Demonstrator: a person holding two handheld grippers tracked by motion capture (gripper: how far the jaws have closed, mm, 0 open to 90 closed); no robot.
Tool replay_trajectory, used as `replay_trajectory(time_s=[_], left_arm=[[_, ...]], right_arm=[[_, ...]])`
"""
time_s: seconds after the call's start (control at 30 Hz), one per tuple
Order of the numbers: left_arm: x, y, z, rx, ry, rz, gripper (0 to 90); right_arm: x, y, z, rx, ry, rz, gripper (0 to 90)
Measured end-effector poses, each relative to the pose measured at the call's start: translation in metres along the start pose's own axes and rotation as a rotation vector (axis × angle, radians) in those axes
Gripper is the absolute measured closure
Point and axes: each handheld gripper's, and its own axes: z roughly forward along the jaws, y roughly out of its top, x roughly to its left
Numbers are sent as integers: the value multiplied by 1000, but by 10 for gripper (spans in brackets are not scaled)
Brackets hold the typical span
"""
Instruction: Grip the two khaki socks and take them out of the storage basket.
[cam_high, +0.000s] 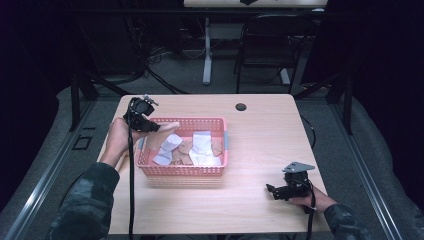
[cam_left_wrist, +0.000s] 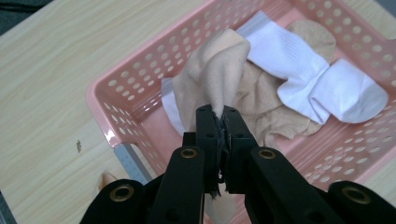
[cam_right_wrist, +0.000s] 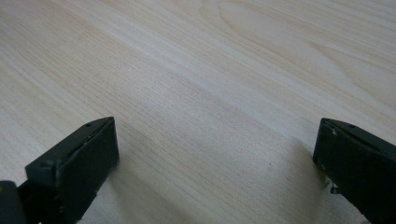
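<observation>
Two forearms over table (cam_high: 260, 145), left hand-held gripper (cam_left_wrist: 223, 116) pinching beige sock (cam_left_wrist: 215, 74)

The right tool (cam_right_wrist: 215, 154) rests with its black jaws spread wide over the bare, light wooden table (cam_right_wrist: 210, 70).

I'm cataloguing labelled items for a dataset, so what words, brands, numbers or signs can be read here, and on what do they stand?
None can be read: the pink basket, the beige sock, the white socks, the table and both grippers, left and right, bear no legible lettering.
</observation>
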Motion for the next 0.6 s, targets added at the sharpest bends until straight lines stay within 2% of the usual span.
replay_trajectory(time_s=[0.1,0.3,0.6], left_arm=[[3,2,-10,-6,-4,3,870],[13,-1,-28,-32,12,-18,870],[26,-11,-44,-44,41,-51,869]], right_arm=[[0,0,0,4,-1,-3,0],[0,0,0,1,-4,4,0],[0,0,0,-1,-3,6,0]])
